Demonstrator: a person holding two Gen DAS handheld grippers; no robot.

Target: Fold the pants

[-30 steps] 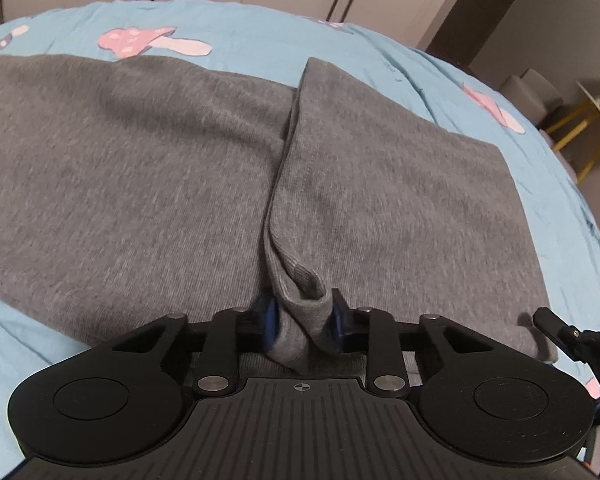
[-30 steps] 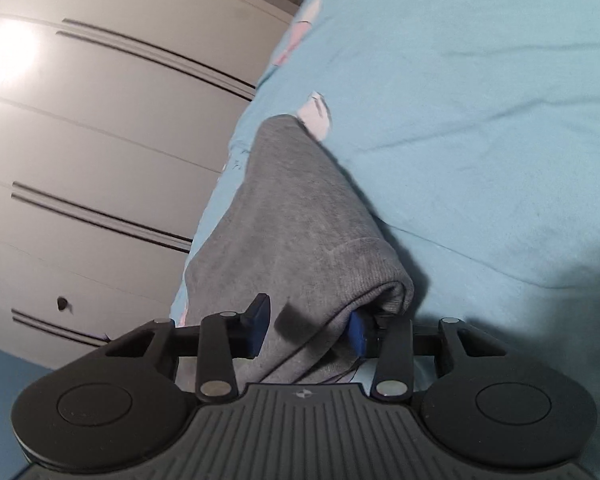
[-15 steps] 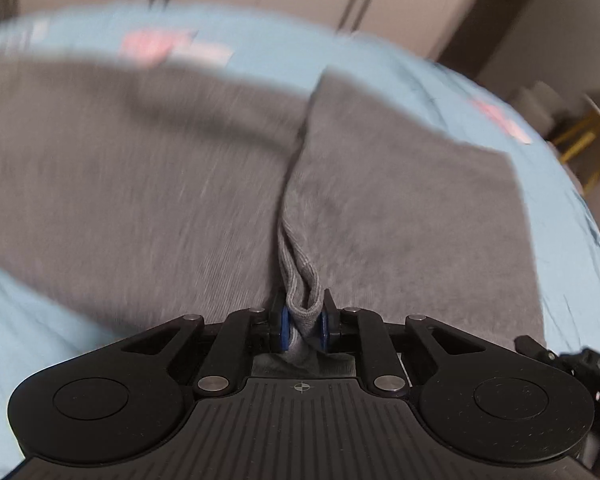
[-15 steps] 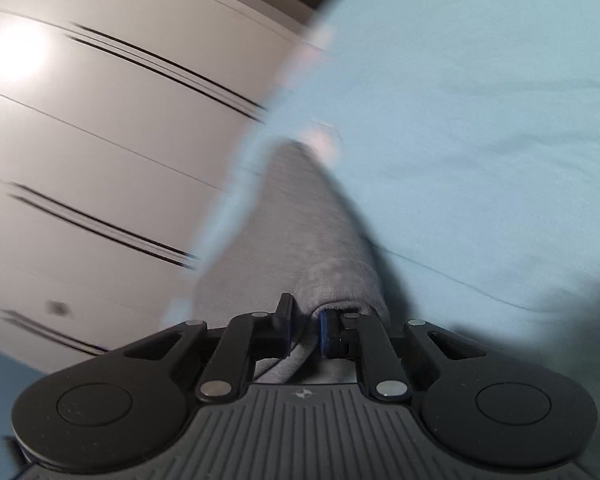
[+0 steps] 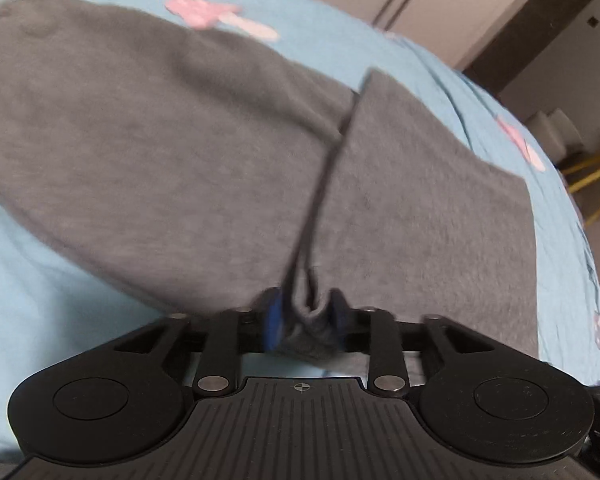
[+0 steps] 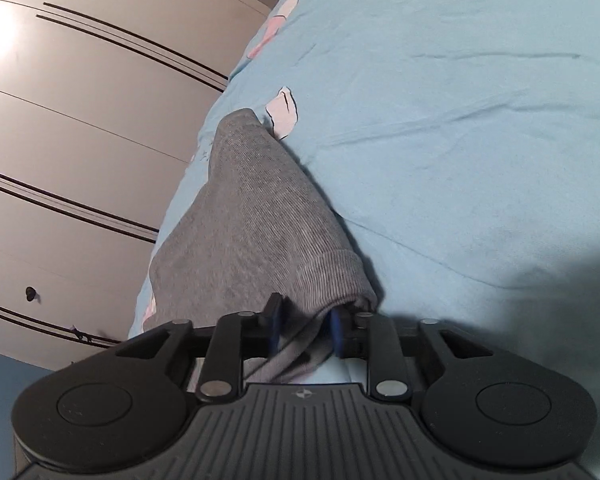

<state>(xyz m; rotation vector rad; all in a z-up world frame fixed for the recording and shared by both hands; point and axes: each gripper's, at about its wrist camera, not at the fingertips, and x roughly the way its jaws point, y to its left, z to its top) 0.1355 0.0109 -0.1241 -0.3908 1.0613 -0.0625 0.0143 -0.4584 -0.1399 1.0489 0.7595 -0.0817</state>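
Observation:
Grey knit pants (image 5: 160,140) lie spread on a light blue bed sheet (image 5: 40,280), one part folded over along a raised ridge that runs to my left gripper (image 5: 305,316). Its jaws are opening, and a bunched fold of the grey fabric sits loosely between the blue pads (image 5: 271,322). In the right wrist view a ribbed cuff end of the pants (image 6: 252,220) drapes into my right gripper (image 6: 305,328). Those jaws are opening too, with the cloth hanging slack between them and a small gap at the right pad.
The blue sheet (image 6: 460,120) carries pink mushroom prints (image 5: 220,20). A pale wardrobe with dark grooves (image 6: 80,120) stands beyond the bed's edge. A yellow-legged chair (image 5: 588,176) is off the bed at the right of the left wrist view.
Both grippers pinched tight on the grey fabric half a second ago and have since spread their jaws. The left gripper has shifted and rolled a little; the right has stayed in place.

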